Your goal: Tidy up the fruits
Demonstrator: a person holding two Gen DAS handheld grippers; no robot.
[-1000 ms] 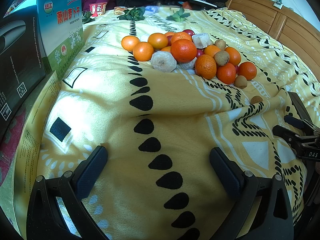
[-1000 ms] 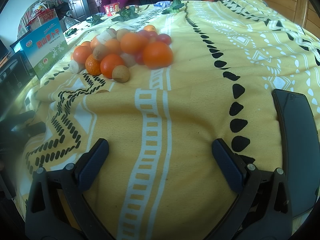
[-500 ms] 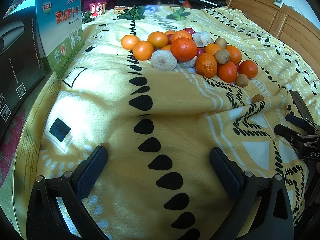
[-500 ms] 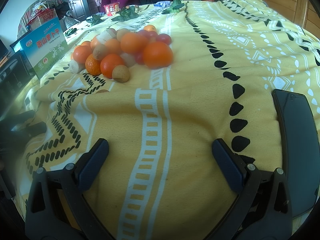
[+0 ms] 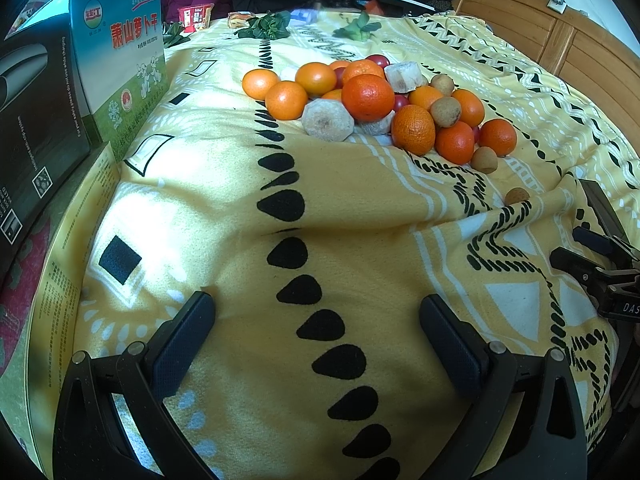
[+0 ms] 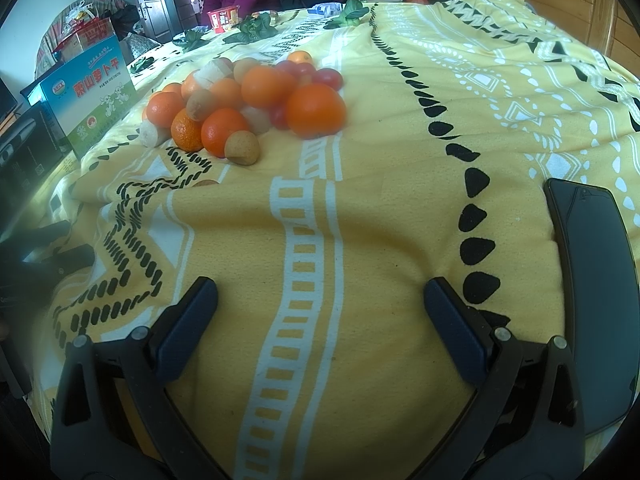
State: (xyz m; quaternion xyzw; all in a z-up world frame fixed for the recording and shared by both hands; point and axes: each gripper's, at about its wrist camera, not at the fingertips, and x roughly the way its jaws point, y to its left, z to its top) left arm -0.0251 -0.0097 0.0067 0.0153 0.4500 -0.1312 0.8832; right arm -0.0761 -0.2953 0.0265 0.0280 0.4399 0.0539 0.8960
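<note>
The fruit pile [image 5: 376, 108] sits in one heap on the yellow patterned blanket [image 5: 224, 184], well ahead of both my hands: oranges, small brown round fruits, a few red ones and pale cut chunks, all touching or stacked on each other. From my left hand-held gripper [image 5: 316, 328] the heap lies ahead and a little to the right, its long axis running left to right across my view, with a pale cut chunk [image 5: 327, 121] on the near edge. From my right hand-held gripper [image 6: 320, 308] the same pile [image 6: 248, 108] lies ahead and to the left, a brown round fruit [image 6: 242, 148] nearest me. One small brown stray [image 5: 517, 196] lies apart from the heap, half hidden behind a fold, between the pile and my right hand, so I judge the right the handier one for it. Both hand-held grippers are spread wide and hold nothing, low over bare blanket. A printed box [image 5: 120, 68] stands left of the pile; a dark phone [image 6: 592, 280] lies to my right.
</note>
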